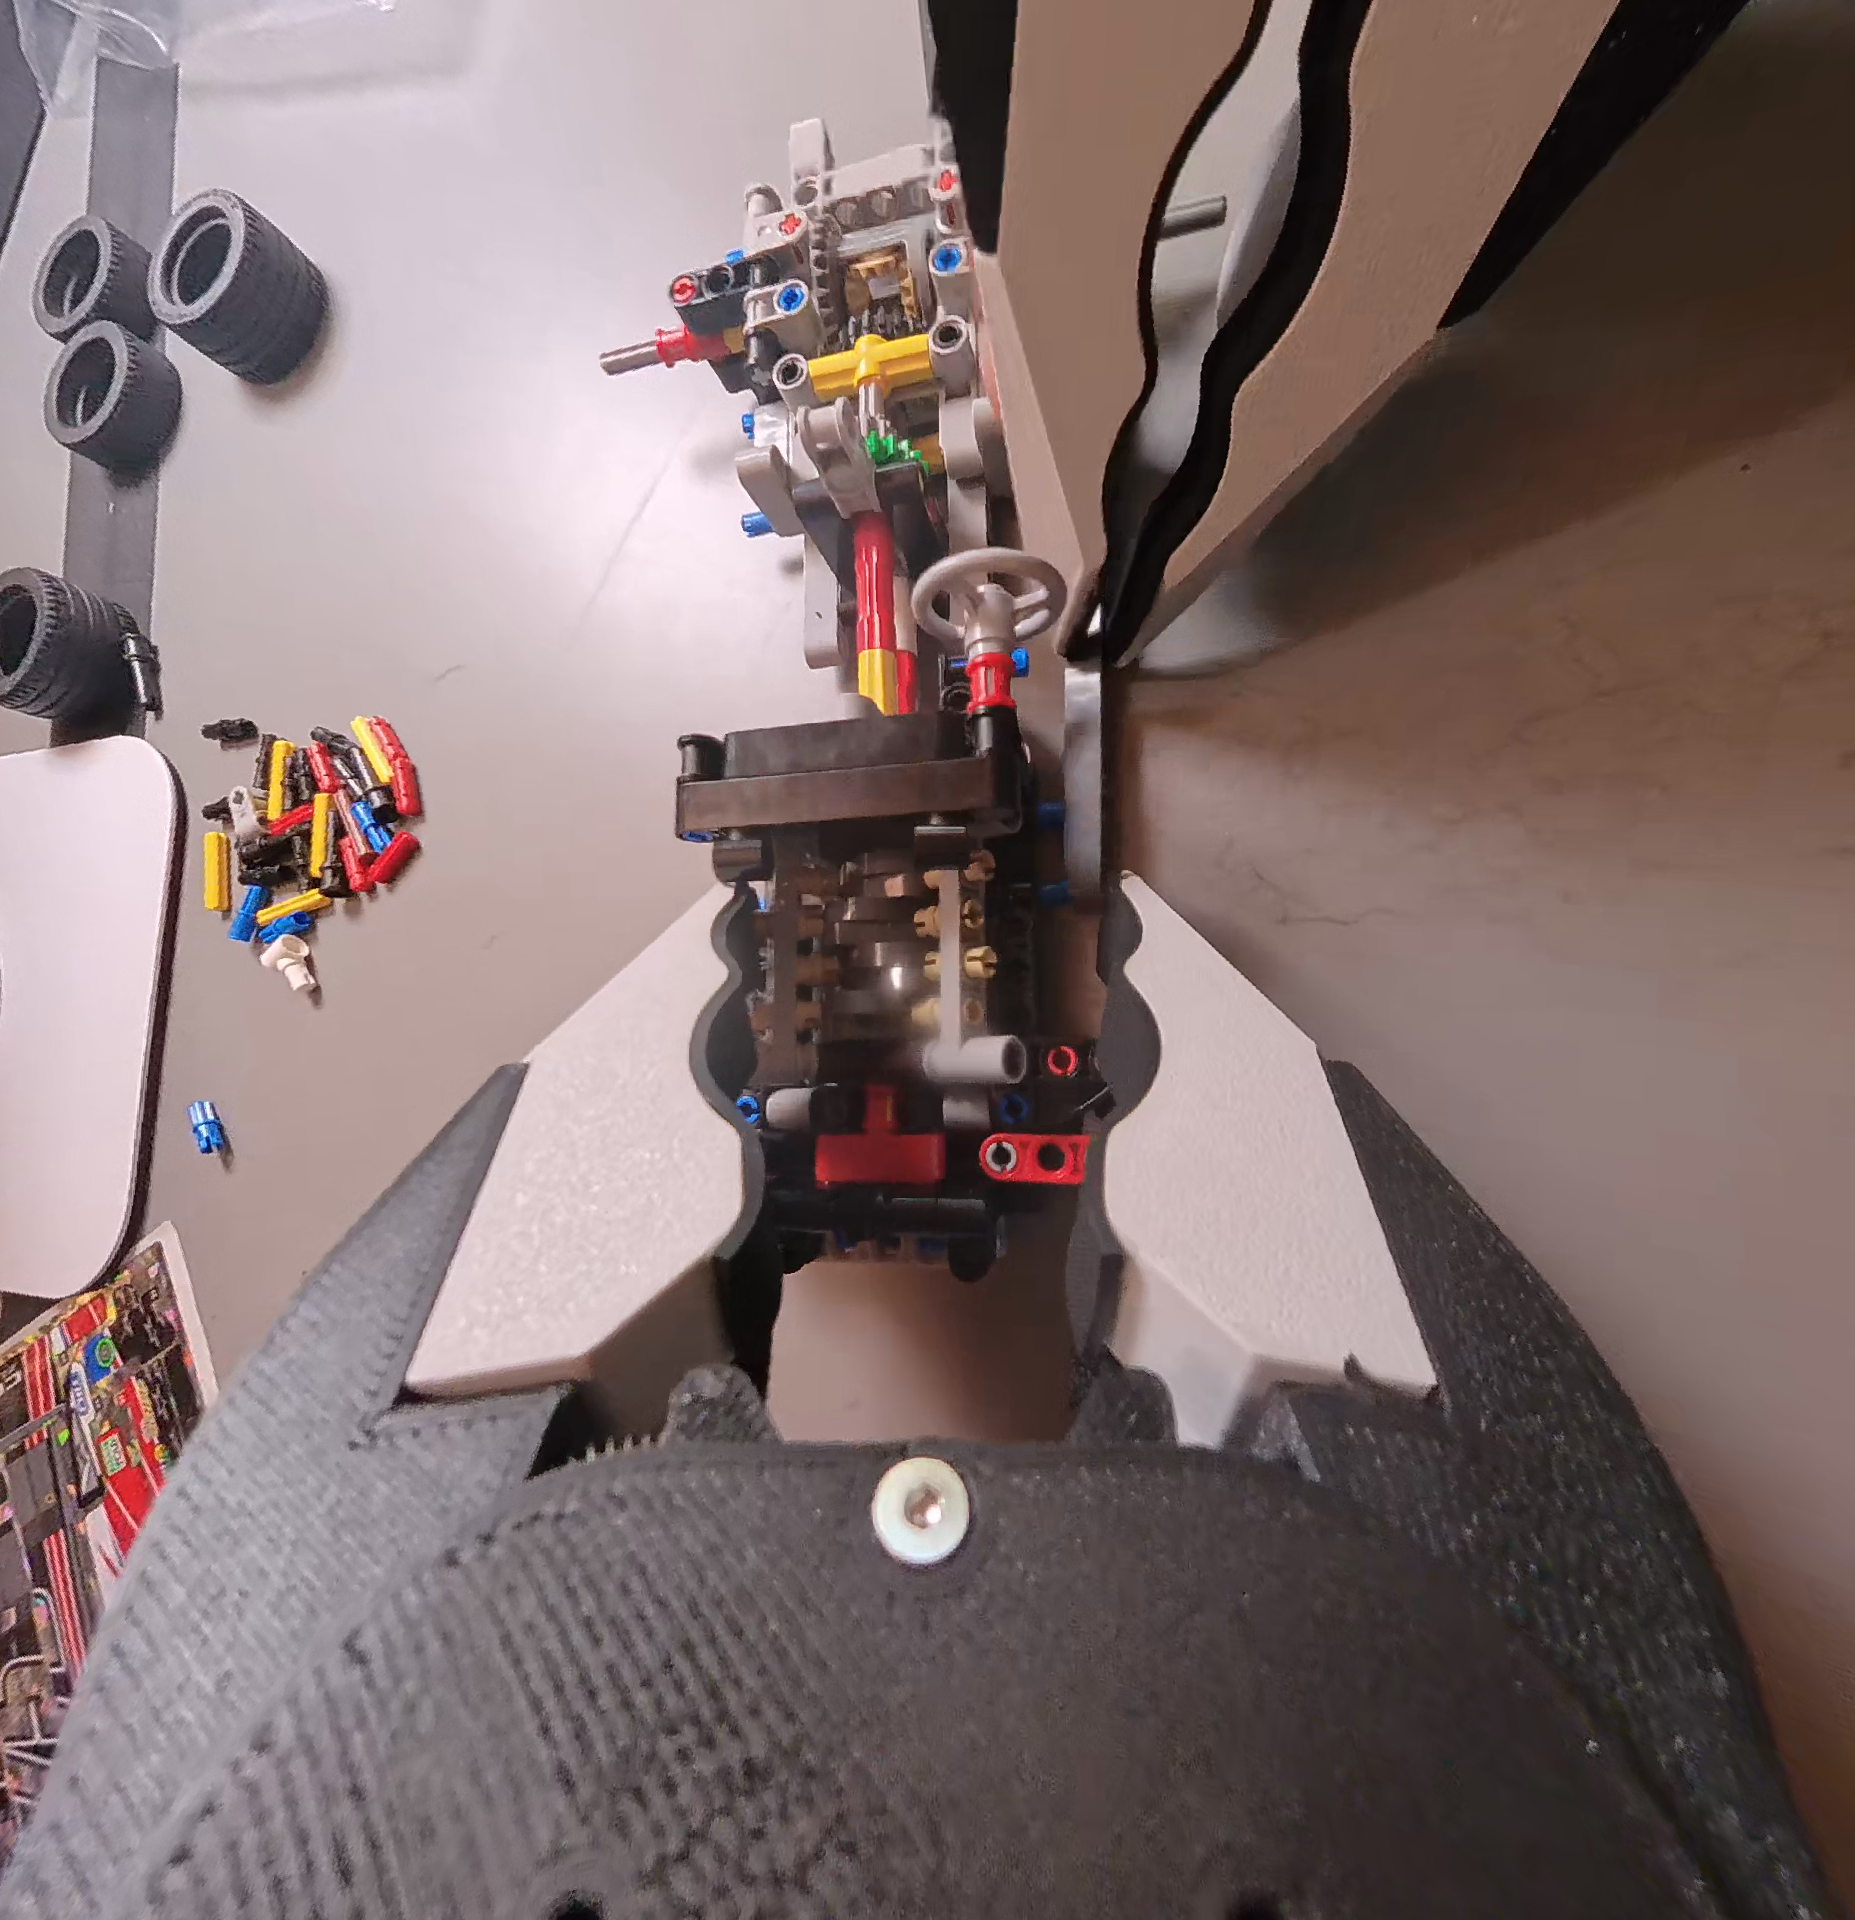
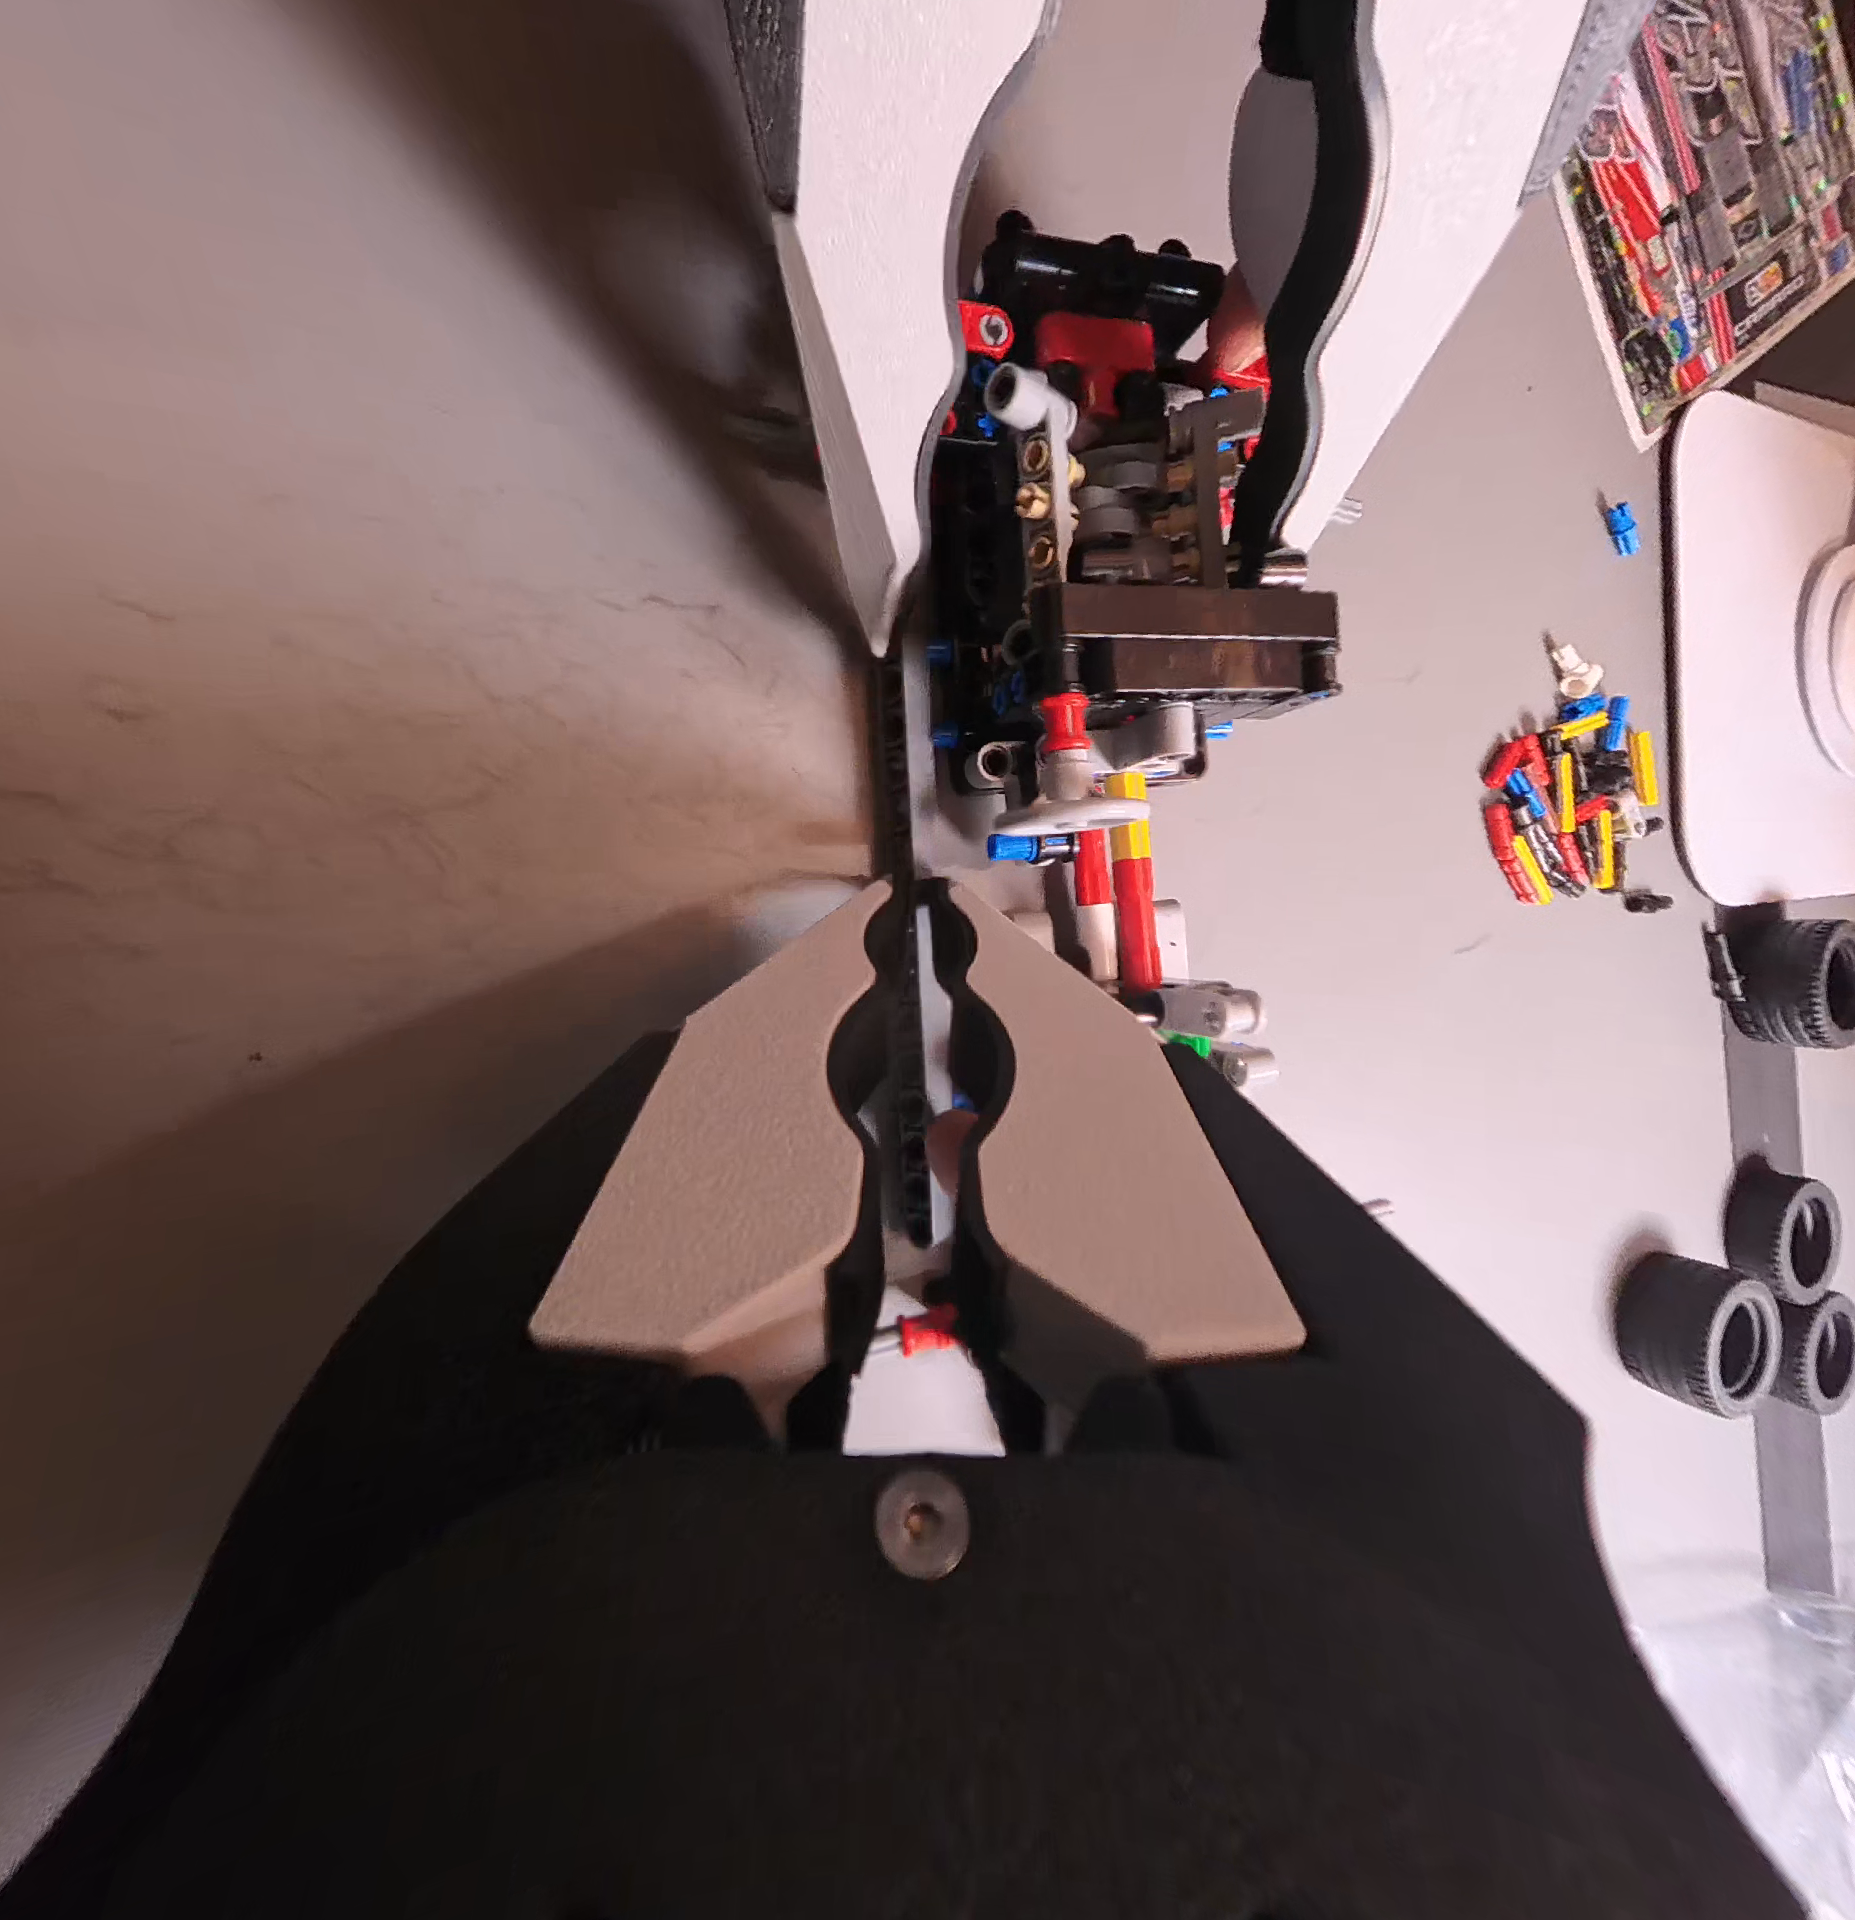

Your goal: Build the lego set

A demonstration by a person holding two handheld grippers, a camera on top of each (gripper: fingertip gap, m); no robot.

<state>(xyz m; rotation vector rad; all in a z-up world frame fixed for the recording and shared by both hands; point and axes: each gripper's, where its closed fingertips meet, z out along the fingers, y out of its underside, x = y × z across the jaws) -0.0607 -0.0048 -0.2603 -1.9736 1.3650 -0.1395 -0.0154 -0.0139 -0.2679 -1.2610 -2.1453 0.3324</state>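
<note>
Closest in, the left tongs (image 1: 907, 1081) clamp the dark engine end of a half-built lego car chassis (image 1: 881, 644), likely steadying it. The right tongs (image 2: 918, 1091) pinch a thin black beam (image 2: 907, 1122) along the chassis side, holding the model above the bench (image 1: 487, 520). Beyond lie a pile of coloured pins (image 1: 315, 821), black tyres (image 1: 232, 281) and a sticker sheet (image 2: 1723, 177). The chassis far end is hidden behind tong fingers.

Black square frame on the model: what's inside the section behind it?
Behind the black square frame, grey cylinders and tan pins show between the left gripper fingers; anything deeper is hidden.
</note>
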